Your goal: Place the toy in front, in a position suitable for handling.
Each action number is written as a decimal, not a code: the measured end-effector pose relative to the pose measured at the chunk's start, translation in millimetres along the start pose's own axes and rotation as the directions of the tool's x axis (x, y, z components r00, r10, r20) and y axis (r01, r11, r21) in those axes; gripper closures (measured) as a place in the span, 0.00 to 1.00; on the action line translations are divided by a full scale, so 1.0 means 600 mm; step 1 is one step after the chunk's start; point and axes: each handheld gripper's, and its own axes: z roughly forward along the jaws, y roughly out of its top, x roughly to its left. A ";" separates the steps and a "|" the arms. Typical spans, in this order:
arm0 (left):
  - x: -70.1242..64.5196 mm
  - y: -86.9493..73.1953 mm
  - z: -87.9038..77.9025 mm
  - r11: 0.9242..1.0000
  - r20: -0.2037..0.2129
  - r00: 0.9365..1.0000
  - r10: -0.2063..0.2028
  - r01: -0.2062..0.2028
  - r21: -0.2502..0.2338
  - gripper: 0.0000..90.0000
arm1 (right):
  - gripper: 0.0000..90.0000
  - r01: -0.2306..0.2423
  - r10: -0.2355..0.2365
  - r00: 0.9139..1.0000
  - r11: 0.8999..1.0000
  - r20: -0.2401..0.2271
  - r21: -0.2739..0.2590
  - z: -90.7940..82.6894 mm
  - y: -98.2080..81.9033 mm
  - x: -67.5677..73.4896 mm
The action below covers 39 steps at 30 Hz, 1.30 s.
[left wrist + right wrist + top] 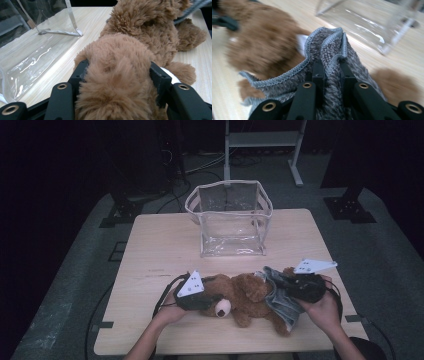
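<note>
Table, pale wood; everything sits on it.

Clear bag: standing open-mouthed on the far half of the table, well ahead of both sets of jaws. Not touched by either.

Teddy bear: lying on its side on the near half, between the 2 hands. Head toward the left gripper, lower body toward the right gripper.

Grey knitted garment: wrapped about the bear's lower half, hem bunched and standing up past the right jaw tips.

Left jaws: clamped on the bear's head, plush bulging between and over both pads in the left gripper view. Grip moderately wide because the head is thick.

Right jaws: narrow, pinching a fold of the garment, which rises straight up between them.

Judged step: pulling the knit along the bear while the head is held.

Risks, biggest first:
1. Left hold is on soft pile and stuffing; a hard pull from the right could drag the head out of the jaws, and the whole bear would slide.
2. The right pinch holds only a thin fold near the hem; the knit may stretch or slip free rather than move over the body.
3. The hem could catch on a leg beyond the right jaws and bunch.
</note>
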 end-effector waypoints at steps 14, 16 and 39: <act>-0.006 0.000 0.000 1.000 -0.005 1.000 0.012 -0.012 -0.003 0.49 | 0.86 0.016 -0.018 0.999 0.998 -0.048 -0.060 -0.039 0.040 0.008; -0.007 0.000 -0.001 1.000 -0.005 1.000 0.010 -0.010 -0.006 0.49 | 0.86 0.029 -0.032 0.998 0.999 -0.059 -0.044 -0.026 0.043 0.015; -0.011 0.002 0.005 1.000 -0.006 1.000 0.015 -0.015 -0.016 0.49 | 0.86 0.029 -0.049 0.972 0.996 -0.230 -0.090 -0.076 0.104 0.040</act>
